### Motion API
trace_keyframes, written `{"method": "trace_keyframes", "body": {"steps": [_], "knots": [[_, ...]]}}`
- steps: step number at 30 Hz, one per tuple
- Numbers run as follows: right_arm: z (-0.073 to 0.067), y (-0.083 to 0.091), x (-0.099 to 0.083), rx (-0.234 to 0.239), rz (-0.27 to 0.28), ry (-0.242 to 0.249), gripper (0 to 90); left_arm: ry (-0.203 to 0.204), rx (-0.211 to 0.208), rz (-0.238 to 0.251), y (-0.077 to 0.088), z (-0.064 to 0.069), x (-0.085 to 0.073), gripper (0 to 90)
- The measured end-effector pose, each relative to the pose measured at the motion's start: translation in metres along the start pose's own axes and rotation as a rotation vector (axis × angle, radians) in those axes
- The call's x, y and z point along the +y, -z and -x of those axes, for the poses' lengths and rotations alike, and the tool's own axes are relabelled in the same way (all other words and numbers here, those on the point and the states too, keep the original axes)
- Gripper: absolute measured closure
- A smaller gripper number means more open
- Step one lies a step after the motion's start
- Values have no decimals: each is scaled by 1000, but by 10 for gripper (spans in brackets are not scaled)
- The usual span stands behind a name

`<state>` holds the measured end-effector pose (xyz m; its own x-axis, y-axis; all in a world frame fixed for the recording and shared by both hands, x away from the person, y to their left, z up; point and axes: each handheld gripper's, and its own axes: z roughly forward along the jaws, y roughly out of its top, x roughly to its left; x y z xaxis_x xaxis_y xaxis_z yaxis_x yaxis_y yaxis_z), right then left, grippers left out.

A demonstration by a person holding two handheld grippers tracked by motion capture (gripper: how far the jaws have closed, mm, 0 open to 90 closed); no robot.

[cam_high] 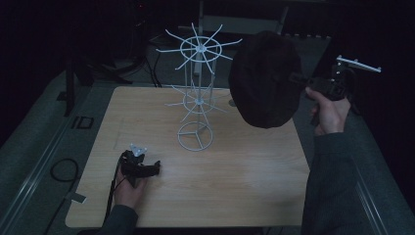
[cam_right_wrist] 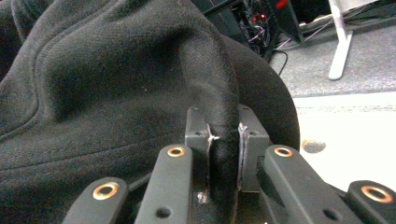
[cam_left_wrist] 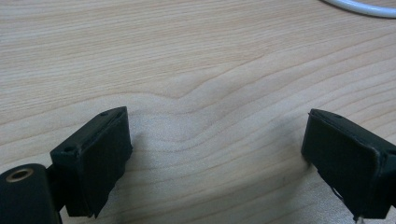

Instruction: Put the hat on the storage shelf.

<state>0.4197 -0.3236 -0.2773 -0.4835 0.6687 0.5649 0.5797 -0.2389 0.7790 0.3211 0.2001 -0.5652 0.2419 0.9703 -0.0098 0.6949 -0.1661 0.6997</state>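
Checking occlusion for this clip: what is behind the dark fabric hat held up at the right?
The dark fabric hat, pinched in the right gripper, covers part of the wooden table edge and floor behind it. The white wire rack stands clear beside it.

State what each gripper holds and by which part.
The right gripper pinches a fold of the black hat near its edge. The left gripper holds nothing, open above the table.

A fixed high camera looked forward and down over the wooden counter [cam_high: 244, 166] from the person's side, taking in its whole top. The left hand-held gripper [cam_left_wrist: 217, 154] carried a camera skimming close above the same wood grain. The right hand-held gripper [cam_right_wrist: 224, 140] carried another, pressed close against a black hat [cam_right_wrist: 116, 79], which the high camera saw raised above the counter's right edge.
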Motion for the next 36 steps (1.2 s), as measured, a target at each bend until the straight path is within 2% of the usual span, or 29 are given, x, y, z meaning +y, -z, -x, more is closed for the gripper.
{"method": "trace_keyframes", "body": {"steps": [9,19,36], "knots": [[-4,-10,2,6,-13,4,785,0,0,2,0,0,0,88],[2,-22,-1,-3,-40,-15,785,-1,1,1,0,1,0,88],[4,-37,-8,-9,-76,-20,785,0,1,3,0,1,0,88]]}}
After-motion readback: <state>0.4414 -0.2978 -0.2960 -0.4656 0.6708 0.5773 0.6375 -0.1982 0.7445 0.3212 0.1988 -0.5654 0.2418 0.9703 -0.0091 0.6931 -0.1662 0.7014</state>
